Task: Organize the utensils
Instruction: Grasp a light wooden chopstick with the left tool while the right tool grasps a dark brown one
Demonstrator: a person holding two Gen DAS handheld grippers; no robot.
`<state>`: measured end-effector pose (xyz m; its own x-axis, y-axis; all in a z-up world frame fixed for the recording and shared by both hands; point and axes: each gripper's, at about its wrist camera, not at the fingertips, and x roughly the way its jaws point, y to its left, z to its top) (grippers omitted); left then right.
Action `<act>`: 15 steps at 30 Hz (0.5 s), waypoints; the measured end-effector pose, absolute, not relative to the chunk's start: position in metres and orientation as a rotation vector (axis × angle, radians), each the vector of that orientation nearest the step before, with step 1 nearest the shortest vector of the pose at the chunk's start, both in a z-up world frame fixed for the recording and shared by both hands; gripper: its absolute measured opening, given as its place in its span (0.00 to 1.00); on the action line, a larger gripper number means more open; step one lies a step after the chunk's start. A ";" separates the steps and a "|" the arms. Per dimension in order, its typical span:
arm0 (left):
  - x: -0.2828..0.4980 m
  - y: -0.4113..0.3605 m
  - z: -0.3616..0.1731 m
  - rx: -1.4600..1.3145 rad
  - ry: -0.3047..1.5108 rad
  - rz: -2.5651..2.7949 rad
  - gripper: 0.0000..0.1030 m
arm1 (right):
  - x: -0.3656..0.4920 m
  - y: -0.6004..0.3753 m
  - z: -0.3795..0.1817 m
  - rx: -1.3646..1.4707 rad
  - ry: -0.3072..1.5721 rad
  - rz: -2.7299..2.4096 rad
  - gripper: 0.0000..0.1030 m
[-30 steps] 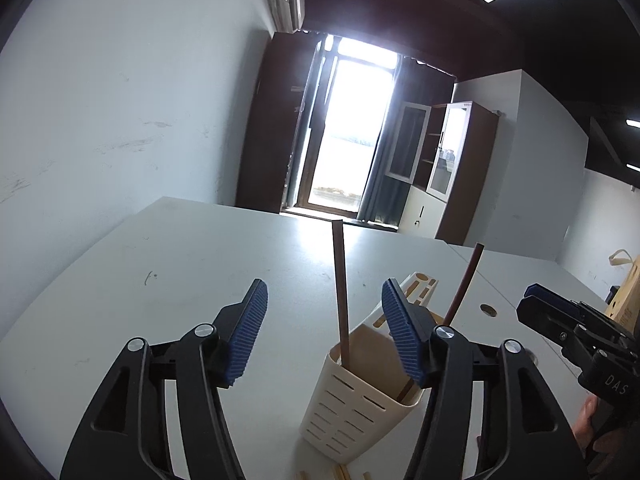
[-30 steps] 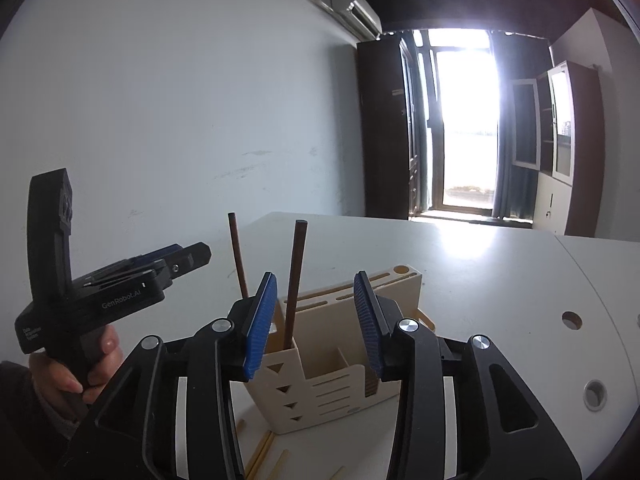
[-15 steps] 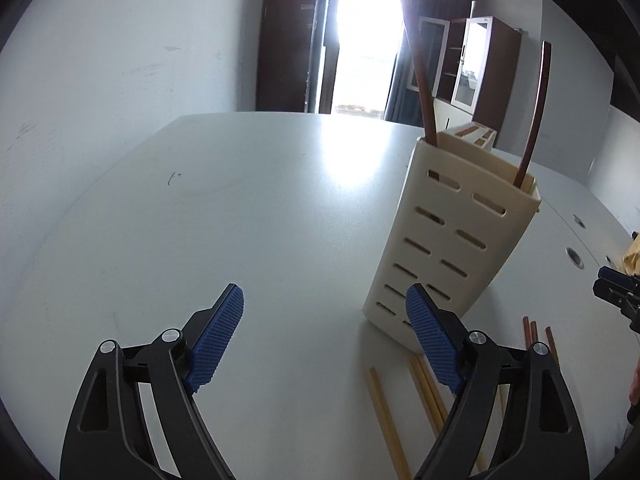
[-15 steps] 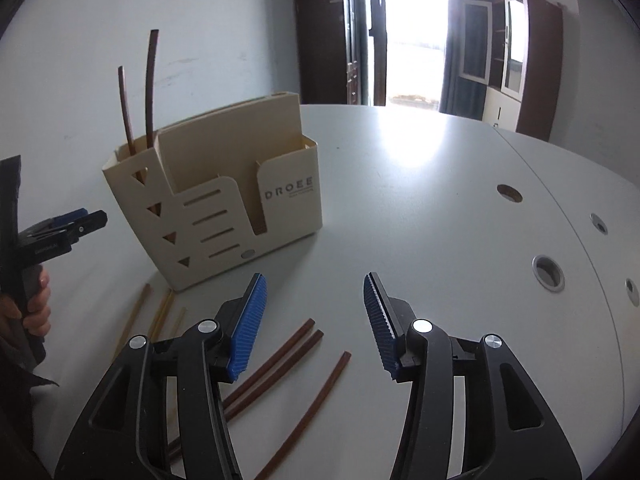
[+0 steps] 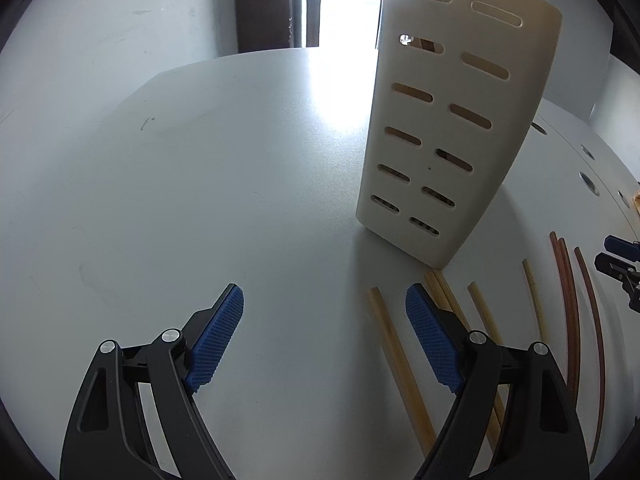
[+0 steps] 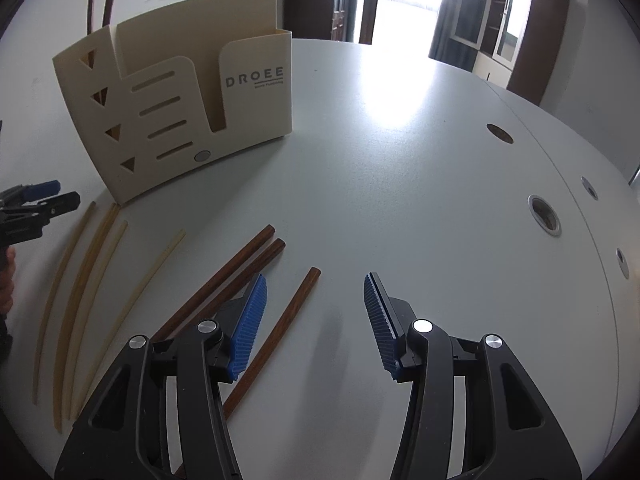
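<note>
Both grippers – left (image 5: pixel 324 312), right (image 6: pixel 314 312) – held jaws spread, empty, low over desk (image 6: pixel 400 184); chopsticks (image 6: pixel 276 336) lay beside holder (image 6: pixel 176 120).

Stood upright on the table (image 6: pixel 400 184): a cream holder (image 6: pixel 176 116) with two dark sticks (image 6: pixel 108 0) poking out. Lay flat just in front of it: four pale chopsticks (image 6: pixel 100 280), then three dark brown chopsticks (image 6: pixel 276 340) beside them.

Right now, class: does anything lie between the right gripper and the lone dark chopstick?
Nothing visible does. The right gripper is open above bare table, and the lone dark chopstick lies just beside its left finger.
</note>
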<state>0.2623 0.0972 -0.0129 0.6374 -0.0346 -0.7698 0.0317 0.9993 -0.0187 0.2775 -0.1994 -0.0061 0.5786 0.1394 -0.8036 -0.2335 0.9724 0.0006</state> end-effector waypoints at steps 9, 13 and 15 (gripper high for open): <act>0.247 0.086 -0.030 0.012 0.929 -0.054 0.80 | 0.283 -0.202 -0.027 -0.087 0.996 0.228 0.50; 0.240 0.090 -0.035 0.011 0.934 -0.046 0.78 | 0.283 -0.204 -0.027 -0.080 0.994 0.229 0.51; 0.239 0.091 -0.037 0.021 0.932 -0.049 0.78 | 0.283 -0.203 -0.027 -0.083 0.991 0.228 0.51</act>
<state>0.2391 0.0913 -0.0372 0.5950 -0.0330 -0.8030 0.0511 0.9987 -0.0031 0.2826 -0.2030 -0.0270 0.5266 0.1531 -0.8362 -0.2284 0.9730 0.0343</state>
